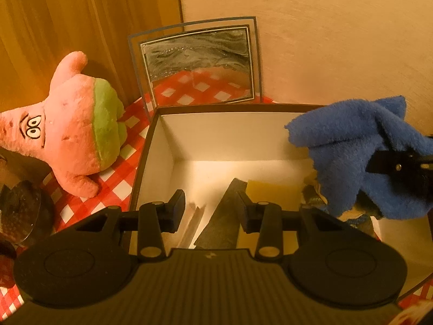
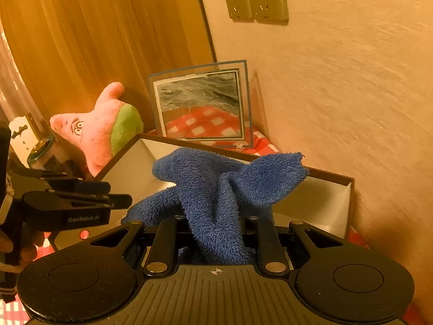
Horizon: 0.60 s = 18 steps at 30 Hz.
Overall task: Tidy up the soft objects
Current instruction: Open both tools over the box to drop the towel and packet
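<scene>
Gripping: right fingers (image 2: 216,233) were clamped on the blue cloth (image 2: 216,189).
Left fingers (image 1: 212,208): parted, holding nothing, box (image 1: 189,135) floor beyond them.
Pink plush (image 1: 73,132): left of them, on the desk.

Left tool (image 1: 212,211) parted (nothing between); right tool (image 2: 216,233) clamped.
</scene>
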Each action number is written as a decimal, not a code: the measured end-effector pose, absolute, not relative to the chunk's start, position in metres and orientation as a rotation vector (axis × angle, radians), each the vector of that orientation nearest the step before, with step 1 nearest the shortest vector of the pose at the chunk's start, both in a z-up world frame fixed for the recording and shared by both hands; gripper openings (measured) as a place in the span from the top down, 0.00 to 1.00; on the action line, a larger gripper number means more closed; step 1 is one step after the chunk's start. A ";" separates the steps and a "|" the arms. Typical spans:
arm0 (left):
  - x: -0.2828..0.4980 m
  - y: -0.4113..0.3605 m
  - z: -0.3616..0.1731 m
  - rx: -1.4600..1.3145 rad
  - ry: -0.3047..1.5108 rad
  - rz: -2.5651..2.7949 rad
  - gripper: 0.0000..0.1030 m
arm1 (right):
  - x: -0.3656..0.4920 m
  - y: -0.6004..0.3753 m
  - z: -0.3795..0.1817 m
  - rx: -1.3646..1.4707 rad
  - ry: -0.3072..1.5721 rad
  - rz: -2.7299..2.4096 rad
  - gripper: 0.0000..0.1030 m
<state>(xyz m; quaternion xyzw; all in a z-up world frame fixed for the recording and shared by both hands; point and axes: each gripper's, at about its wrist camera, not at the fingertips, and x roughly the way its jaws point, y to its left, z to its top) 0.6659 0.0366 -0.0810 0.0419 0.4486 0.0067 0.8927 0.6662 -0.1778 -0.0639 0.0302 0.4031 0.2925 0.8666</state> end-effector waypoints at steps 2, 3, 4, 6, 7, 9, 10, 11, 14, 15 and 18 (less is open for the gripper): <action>0.665 0.037 -0.080 0.084 0.934 0.019 0.63 | 0.667 -0.176 -0.063 0.074 0.841 0.619 0.81; 0.665 0.038 -0.080 0.083 0.935 0.020 0.63 | 0.668 -0.175 -0.062 0.081 0.835 0.627 0.80; 0.664 0.038 -0.079 0.081 0.935 0.021 0.62 | 0.668 -0.174 -0.061 0.095 0.827 0.639 0.80; 0.663 0.039 -0.077 0.075 0.935 0.025 0.61 | 0.669 -0.174 -0.059 0.138 0.815 0.684 0.67; 0.662 0.039 -0.077 0.071 0.935 0.026 0.60 | 0.669 -0.173 -0.058 0.147 0.809 0.700 0.61; 0.660 0.039 -0.075 0.062 0.935 0.027 0.59 | 0.667 -0.170 -0.058 0.127 0.781 0.693 0.36; 0.658 0.038 -0.074 0.059 0.935 0.028 0.58 | 0.664 -0.169 -0.056 0.110 0.765 0.687 0.33; 0.657 0.038 -0.073 0.058 0.935 0.028 0.57 | 0.661 -0.168 -0.056 0.097 0.754 0.687 0.32; 0.650 0.036 -0.071 0.058 0.934 0.027 0.54 | 0.659 -0.168 -0.059 0.080 0.783 0.667 0.31; 0.648 0.035 -0.070 0.056 0.933 0.027 0.53 | 0.658 -0.171 -0.061 0.081 0.790 0.663 0.31; 0.642 0.033 -0.066 0.047 0.935 0.024 0.52 | 0.654 -0.177 -0.063 0.073 0.806 0.649 0.31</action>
